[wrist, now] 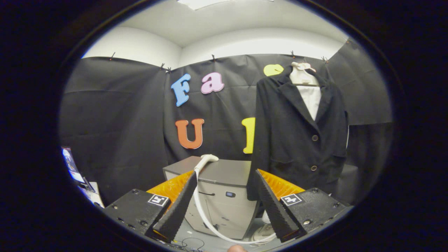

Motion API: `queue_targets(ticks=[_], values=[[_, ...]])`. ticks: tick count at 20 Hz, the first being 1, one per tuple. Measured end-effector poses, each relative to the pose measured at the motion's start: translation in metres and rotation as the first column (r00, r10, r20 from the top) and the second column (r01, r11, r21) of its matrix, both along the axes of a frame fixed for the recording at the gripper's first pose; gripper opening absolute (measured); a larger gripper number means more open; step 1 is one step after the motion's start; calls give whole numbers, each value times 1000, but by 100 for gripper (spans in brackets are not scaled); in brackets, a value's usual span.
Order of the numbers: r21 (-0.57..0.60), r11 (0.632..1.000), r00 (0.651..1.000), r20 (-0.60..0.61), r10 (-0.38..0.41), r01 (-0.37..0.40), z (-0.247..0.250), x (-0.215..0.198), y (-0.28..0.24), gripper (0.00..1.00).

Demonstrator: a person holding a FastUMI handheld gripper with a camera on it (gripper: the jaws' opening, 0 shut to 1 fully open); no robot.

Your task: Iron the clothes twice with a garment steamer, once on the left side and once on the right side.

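**Steamer head lies ahead, between the spread fingers**

The gripper [224, 196] is released — its two fingers stand wide apart and nothing is between the pads. The steamer head [207, 159] rests on top of a grey cabinet [224, 175], beyond the fingertips and a little toward the left finger. Its white hose [201, 213] runs down the cabinet front and curves along the floor, so the long axis of the handle goes roughly up and away from the gripper. The black jacket [297, 140] hangs on a hanger [303, 75] further to the right, beyond the right finger — well apart from the steamer head. I judge that the coming move is a forward reach to the handle.
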State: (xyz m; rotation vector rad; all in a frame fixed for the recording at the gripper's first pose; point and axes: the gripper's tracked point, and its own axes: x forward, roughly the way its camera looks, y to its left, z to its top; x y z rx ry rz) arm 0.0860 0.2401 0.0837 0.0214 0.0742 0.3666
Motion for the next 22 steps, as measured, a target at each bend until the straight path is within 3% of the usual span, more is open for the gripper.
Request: queue_targets(ticks=[6,12,20,22], values=[[22,986,981,-101,167,-166,-27,61,82,100],[28,971,947,-220,236,-236,-32,147,148,100],[-23,976,927,-317,200,-218,-46,240,216,100],[-50,984,928,-343,146,-174,-58,269,224,100]])
